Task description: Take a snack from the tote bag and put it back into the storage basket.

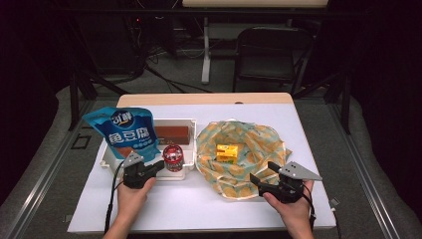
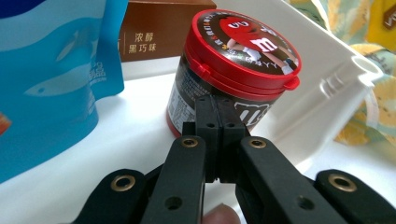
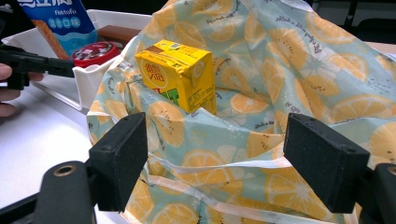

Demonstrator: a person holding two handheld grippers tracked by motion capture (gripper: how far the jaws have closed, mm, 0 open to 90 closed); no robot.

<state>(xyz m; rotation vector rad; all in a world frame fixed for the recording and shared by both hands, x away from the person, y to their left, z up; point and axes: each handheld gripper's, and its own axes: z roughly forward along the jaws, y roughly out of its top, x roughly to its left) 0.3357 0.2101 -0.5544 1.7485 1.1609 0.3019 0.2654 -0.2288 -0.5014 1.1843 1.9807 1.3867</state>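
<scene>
Dark room all round, folding chair (image 1: 263, 52) at the back, and I'm working over a white table (image 1: 199, 204). My landmark is the white tray (image 1: 185, 124): the red-lidded candy jar (image 2: 233, 70) stands upright in its near right corner, with a brown box (image 1: 171, 133) behind it and a blue pouch (image 1: 127, 132) leaning to its left.

My left gripper (image 1: 158, 166) sits just at the tray's near rim, and its jaws are pressed flat together with nothing between them. From the left gripper view the closed tips lie right against the jar's lower wall, the lid just above and beyond them. So the jar is dead ahead, long axis vertical, and I judge I'd need those jaws spread before any grab. Room is tight: pouch to the left, tray wall to the right.

To the tray's right, the lemon-print bag (image 1: 249, 149) lies spread open, a yellow drink carton (image 3: 180, 74) resting inside. My right gripper (image 3: 219, 161) hangs at the bag's near edge, jaws wide, fabric between them but not pinched. Left hand is clearly nearer the jar.
</scene>
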